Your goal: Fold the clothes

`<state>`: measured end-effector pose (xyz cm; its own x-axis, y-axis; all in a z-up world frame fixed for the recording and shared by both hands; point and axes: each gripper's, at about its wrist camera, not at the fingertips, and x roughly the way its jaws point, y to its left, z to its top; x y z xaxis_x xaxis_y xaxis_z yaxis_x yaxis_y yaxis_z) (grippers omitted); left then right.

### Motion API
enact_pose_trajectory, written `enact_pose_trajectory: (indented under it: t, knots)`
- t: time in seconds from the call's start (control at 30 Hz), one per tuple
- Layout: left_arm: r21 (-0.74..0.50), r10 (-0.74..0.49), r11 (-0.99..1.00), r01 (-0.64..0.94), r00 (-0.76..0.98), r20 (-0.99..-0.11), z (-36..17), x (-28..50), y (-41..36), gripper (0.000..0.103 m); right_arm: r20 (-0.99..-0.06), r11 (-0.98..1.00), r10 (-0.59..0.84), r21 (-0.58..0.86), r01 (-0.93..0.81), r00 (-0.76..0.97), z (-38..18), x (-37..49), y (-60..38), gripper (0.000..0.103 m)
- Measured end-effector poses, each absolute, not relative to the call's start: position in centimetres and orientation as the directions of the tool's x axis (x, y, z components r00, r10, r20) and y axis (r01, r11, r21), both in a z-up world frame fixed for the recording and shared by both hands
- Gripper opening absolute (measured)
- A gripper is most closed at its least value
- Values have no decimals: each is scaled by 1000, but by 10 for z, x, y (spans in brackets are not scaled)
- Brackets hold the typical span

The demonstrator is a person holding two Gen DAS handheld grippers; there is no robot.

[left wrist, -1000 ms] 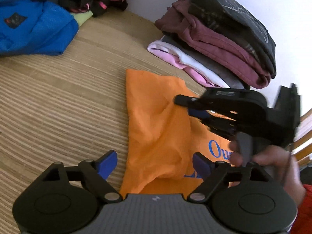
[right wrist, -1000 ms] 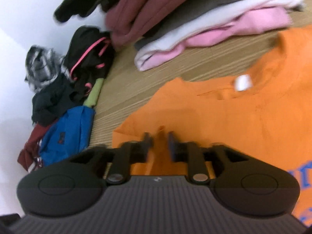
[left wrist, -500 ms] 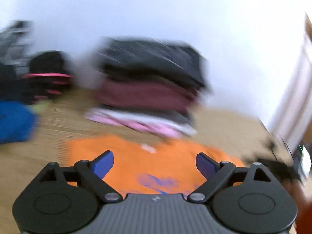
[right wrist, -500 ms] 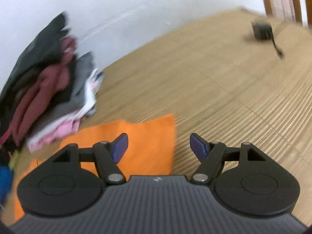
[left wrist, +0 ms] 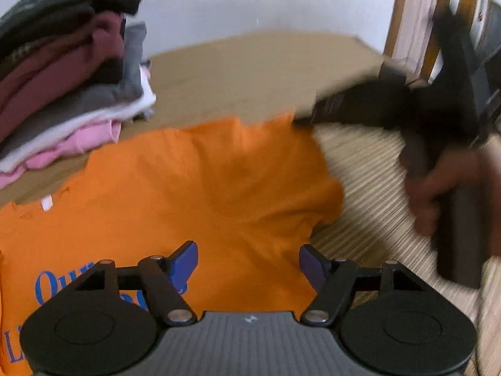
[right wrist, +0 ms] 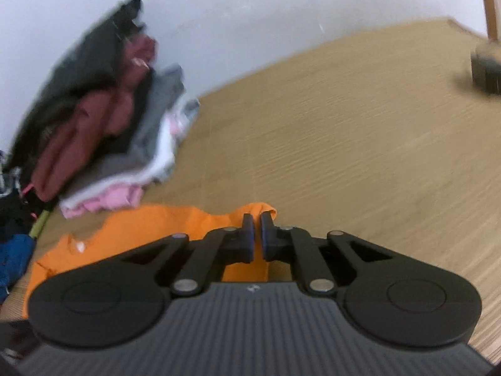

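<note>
Two tongs, left tongs spread wide, right tongs pinching orange shirt

**Light and picture quality**

Soft, even daylight; white wall bright, no glare. Faint shadows under the stack of folded clothes. Motion blur heavy on the right gripper and the hand in the left view; the right view smears throughout. Fisheye bends straight lines and darkens the corners.
</note>
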<state>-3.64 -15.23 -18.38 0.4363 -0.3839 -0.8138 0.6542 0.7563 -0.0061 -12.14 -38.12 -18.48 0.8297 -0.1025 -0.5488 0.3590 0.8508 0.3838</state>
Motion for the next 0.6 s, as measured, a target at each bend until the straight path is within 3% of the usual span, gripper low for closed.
enact_pose_trajectory:
  t: [0.23,0.33,0.43,0.53,0.6]
  knots:
    - [-2,-377,742,670,414,-828,-192,-35,-164,81,-513,960,-63,204,193,856,-127,-92,-360,4]
    - [-21,-382,749,662,407,-830,-186,-33,-161,74,-530,977,-51,151,154,846,-115,-76,-347,4]
    - [-15,-387,777,629,459,-800,-176,-45,-151,76,-561,986,-39,111,122,827,-110,-67,-337,4]
    - [-4,-370,797,603,485,-792,-174,-46,-145,76,-598,985,-59,97,145,799,-117,-71,-340,9]
    - [1,-361,801,599,484,-797,-175,-43,-145,76,-629,973,-60,138,187,775,-131,-82,-352,23]
